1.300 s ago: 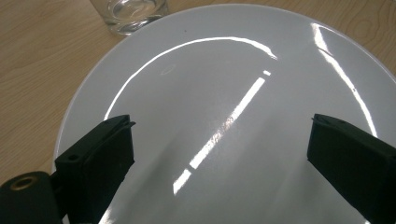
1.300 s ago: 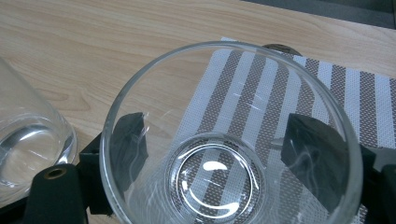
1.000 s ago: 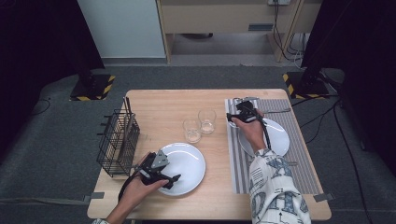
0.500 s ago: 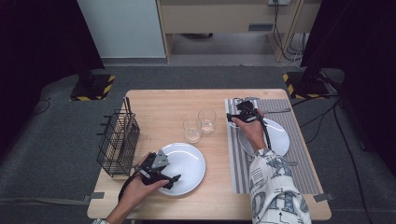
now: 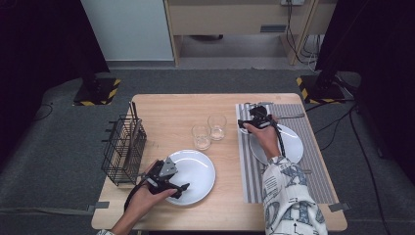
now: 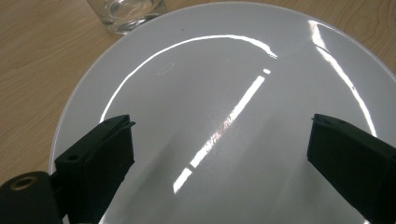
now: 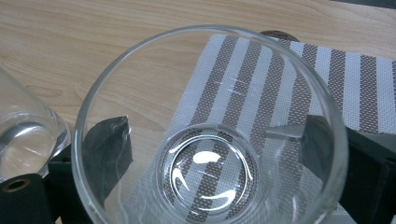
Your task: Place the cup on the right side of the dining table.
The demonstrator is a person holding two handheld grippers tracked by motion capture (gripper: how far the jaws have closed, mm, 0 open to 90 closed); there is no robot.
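Evidently, the right gripper [image 7: 215, 154] has just been opening, and a glass [image 7: 210, 135] stands between its spread jaws on the striped placemat [image 7: 336, 74], apparently no longer pinched; the glass is judged set down at the mat's near-left part. The left gripper [image 6: 219, 158] is held spread over the white plate [image 6: 224, 70], gripping nothing. Two more glasses [image 5: 209, 131] are seen mid-table.

No text, label, brand, number or sign can be read anywhere on the table.
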